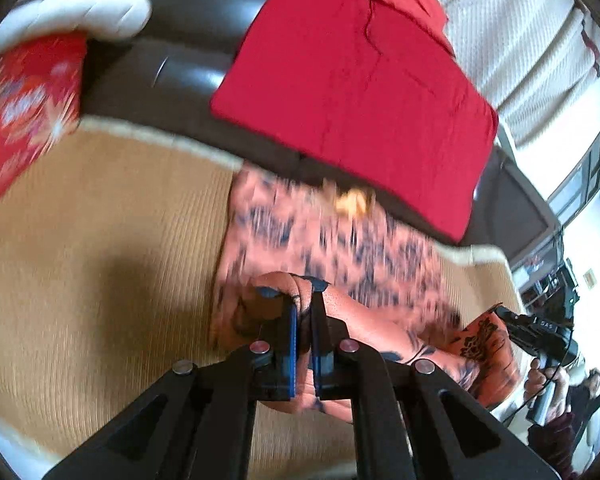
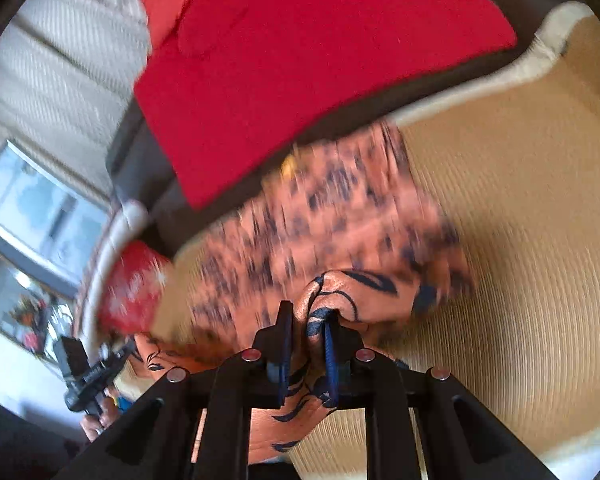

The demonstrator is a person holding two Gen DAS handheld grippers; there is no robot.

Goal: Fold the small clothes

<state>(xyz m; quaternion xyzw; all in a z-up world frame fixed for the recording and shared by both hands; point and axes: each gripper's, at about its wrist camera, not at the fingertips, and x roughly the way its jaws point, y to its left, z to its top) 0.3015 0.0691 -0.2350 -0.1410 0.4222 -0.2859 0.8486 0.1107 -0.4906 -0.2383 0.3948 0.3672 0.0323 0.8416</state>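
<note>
Currently, entries are placed relative to the tan woven mat [image 1: 100,208]:

- Item one, orange patterned garment [image 1: 324,240]: small, dark blue print. I see most of it spread on the mat, running from my two grips away toward the mat's far pale-bordered edge. Its near edge is raised off the mat and bunched in both tongs.
- Item two, left gripper [image 1: 305,312]: jaws pressed together, pinching one near corner of the garment; cloth wraps around the fingertips.
- Item three, right gripper [image 2: 309,320]: jaws nearly together, pinching the other near corner, with a fold of cloth bulging between and over the pads.
- Item four, governing relation: I judge the held edge to run across from one gripper to the other, while the garment's free length lies ahead of both, toward the mat's far edge. Each gripper is equally near, one per corner. A fold would carry this edge forward over the flat part, both hands kept level so it lands square.
- Item five, red folded cloth [image 1: 356,80]: beyond the mat's far edge, on a dark surface, just past the garment's far end. I would stop short of it.
- Item six, red printed cloth [image 1: 24,112]: beyond the mat's far left corner, well apart from the garment.
- Item seven, blur: the print detail cannot be told.
</note>
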